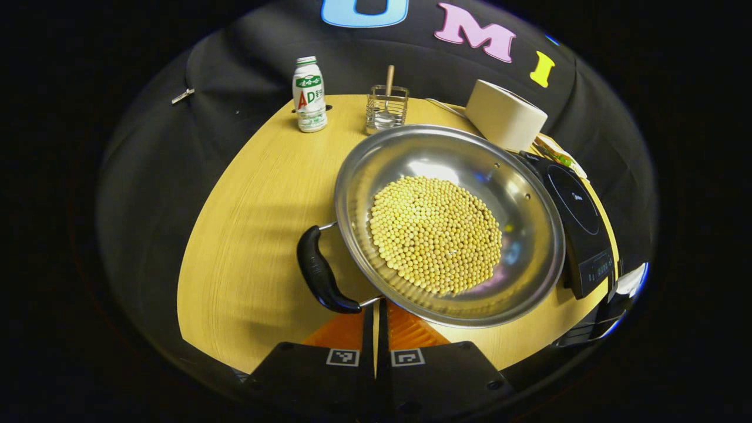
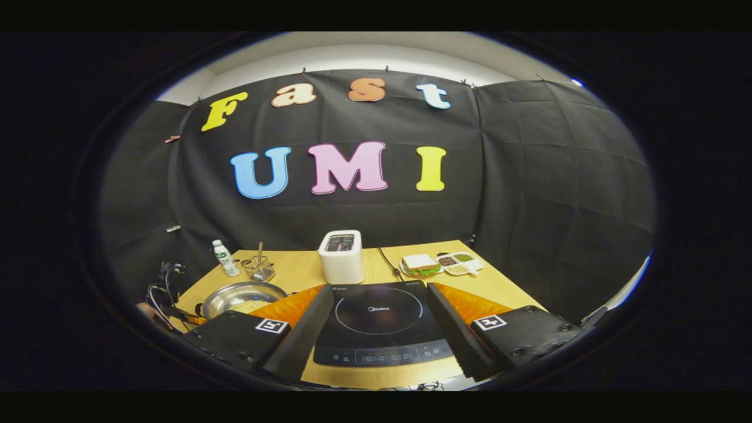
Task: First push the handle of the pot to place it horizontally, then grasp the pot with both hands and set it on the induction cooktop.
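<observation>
Jaws first: my left gripper has them pressed together with nothing between, their tips just beside the near end of the pot's black handle. I read that as a poking tool made ready, since a closed pair pushes a handle more surely than an open one. My right gripper holds its jaws spread wide, framing the induction cooktop without touching it, as if waiting for the two-handed lift.

The pot, its bottom covered in soybeans, sits on the worktop just left of the cooktop, its rim overlapping the cooktop's edge as the left gripper view shows it. I judge the handle push is the step in hand.

My left hand is low and close, aimed across the handle toward the pot; my right sits farther back and level, pointed at the booth's rear.
</observation>
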